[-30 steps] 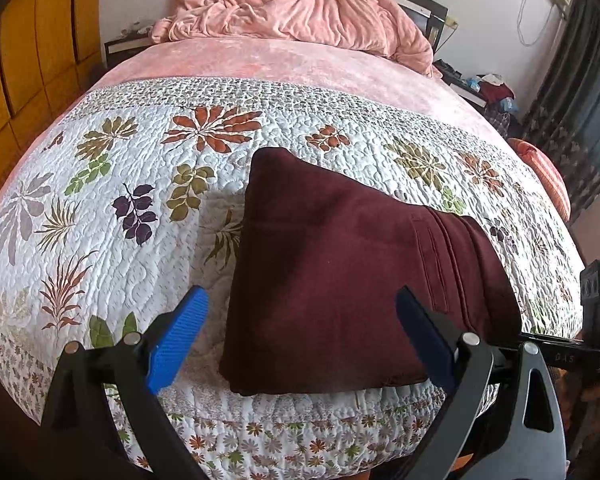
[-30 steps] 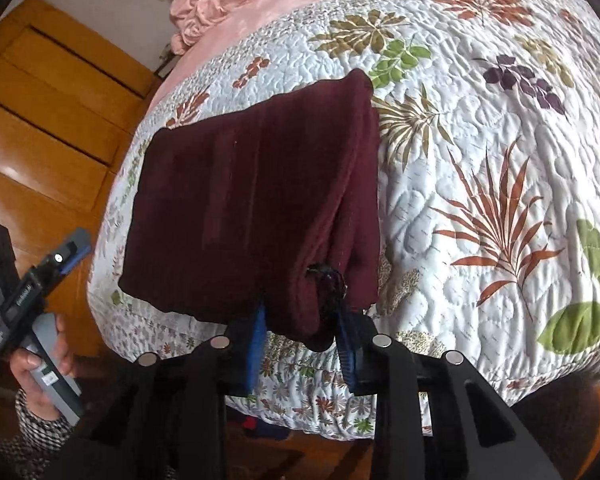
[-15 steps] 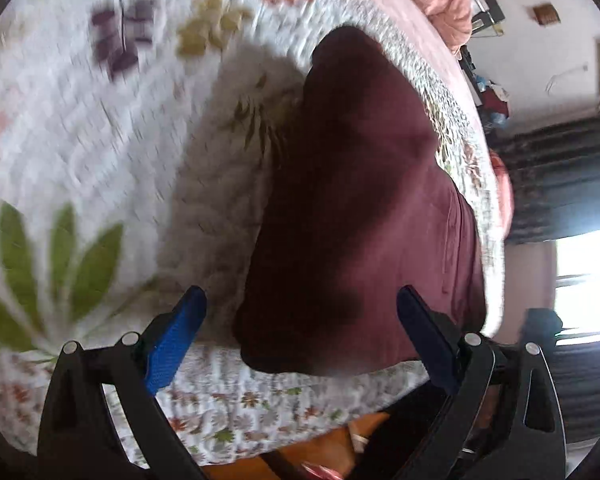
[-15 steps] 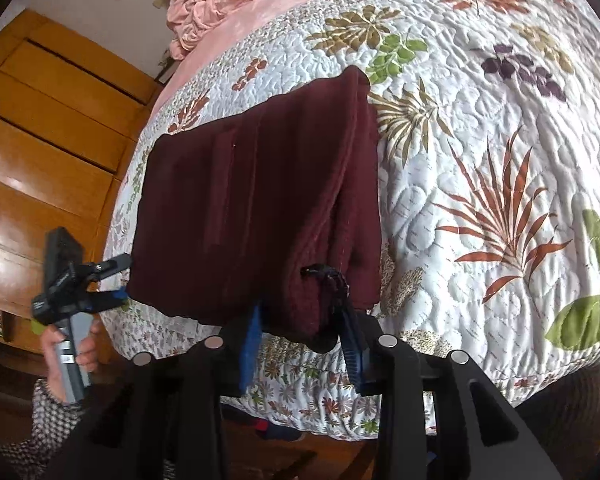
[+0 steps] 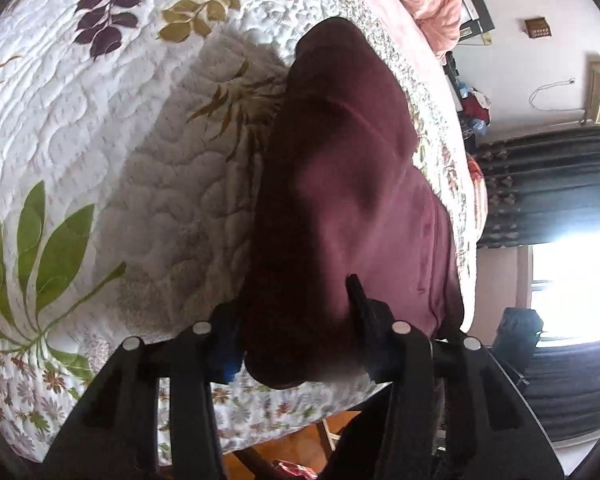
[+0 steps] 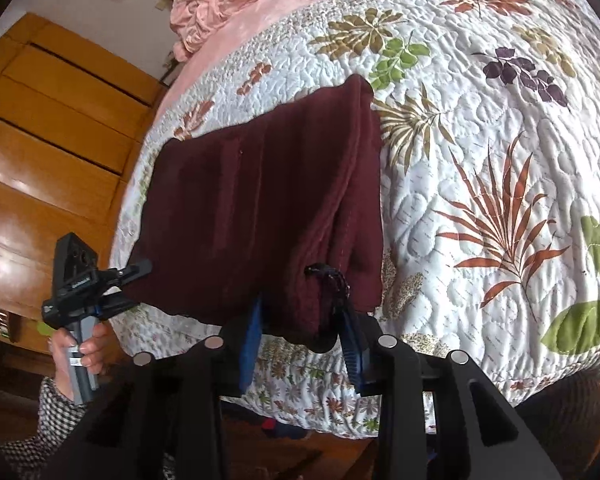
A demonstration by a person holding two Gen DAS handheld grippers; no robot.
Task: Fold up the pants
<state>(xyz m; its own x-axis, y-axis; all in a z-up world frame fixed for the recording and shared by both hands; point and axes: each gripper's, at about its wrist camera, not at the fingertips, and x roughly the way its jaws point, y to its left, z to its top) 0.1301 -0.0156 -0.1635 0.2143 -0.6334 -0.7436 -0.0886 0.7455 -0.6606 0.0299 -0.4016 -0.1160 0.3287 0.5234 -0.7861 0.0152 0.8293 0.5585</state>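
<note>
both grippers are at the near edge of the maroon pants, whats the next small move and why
Probably let the left gripper finish closing, then lift both corners together. The right gripper already pinches the near corner of the folded pants, and the left one's fingers straddle the other near corner, closing on the cloth. Lifting early could slip that corner onto the quilt.

- The bed (image 6: 236,28) carries a white quilt (image 6: 480,184) printed with leaves in rust, olive, green and purple, with a small-flower border along its near edge.
- Folded maroon pants (image 6: 260,200) lie flat on the quilt by the near edge, their near end hanging slightly over it.
- At the far end, a crumpled pink blanket (image 6: 216,4) lies on a pink sheet.
</note>
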